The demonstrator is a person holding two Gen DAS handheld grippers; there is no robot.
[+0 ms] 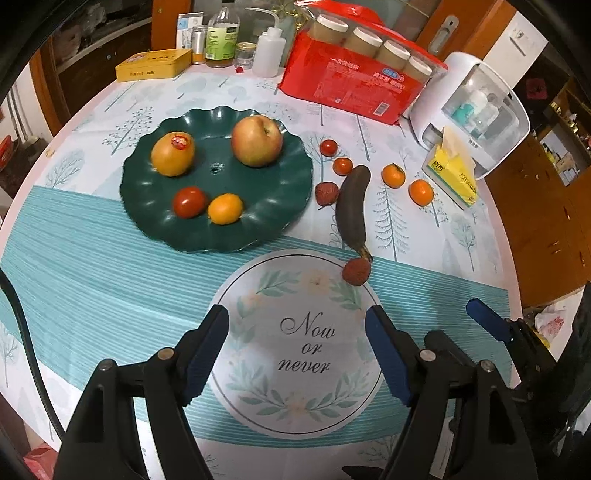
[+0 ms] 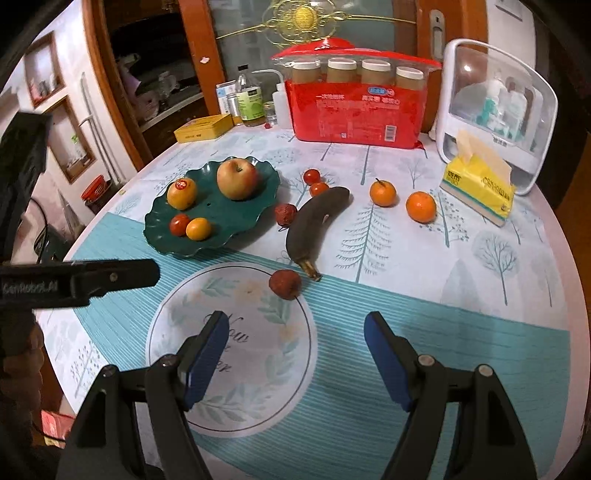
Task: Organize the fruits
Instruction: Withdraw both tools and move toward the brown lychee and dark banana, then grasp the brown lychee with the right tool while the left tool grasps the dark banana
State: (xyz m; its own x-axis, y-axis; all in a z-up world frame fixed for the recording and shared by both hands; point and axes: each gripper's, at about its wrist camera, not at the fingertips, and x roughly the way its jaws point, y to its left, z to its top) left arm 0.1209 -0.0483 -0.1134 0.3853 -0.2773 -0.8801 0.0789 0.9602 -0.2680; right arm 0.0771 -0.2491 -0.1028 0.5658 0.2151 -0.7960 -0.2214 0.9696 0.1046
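A dark green scalloped plate (image 1: 280, 206) (image 2: 258, 206) holds an apple (image 1: 256, 140), a stickered orange fruit (image 1: 173, 154), a tomato (image 1: 189, 201) and a small orange citrus (image 1: 225, 209). On the cloth to its right lie a blackened banana (image 1: 352, 206) (image 2: 314, 225), two lychees (image 1: 356, 272) (image 1: 326, 192), two cherry tomatoes (image 1: 328, 147) (image 1: 342, 165) and two tangerines (image 1: 393, 175) (image 1: 421, 192). My left gripper (image 1: 297, 332) is open and empty over the round printed emblem. My right gripper (image 2: 295, 338) is open and empty too, just short of the near lychee (image 2: 285, 283).
At the table's far side stand a red pack of jars (image 1: 354, 85), a white storage box (image 1: 476, 110), a yellow tissue pack (image 1: 452, 173), a yellow tin (image 1: 153, 64) and several bottles (image 1: 221, 35). The right gripper's blue pad (image 1: 487, 319) shows at the left view's lower right.
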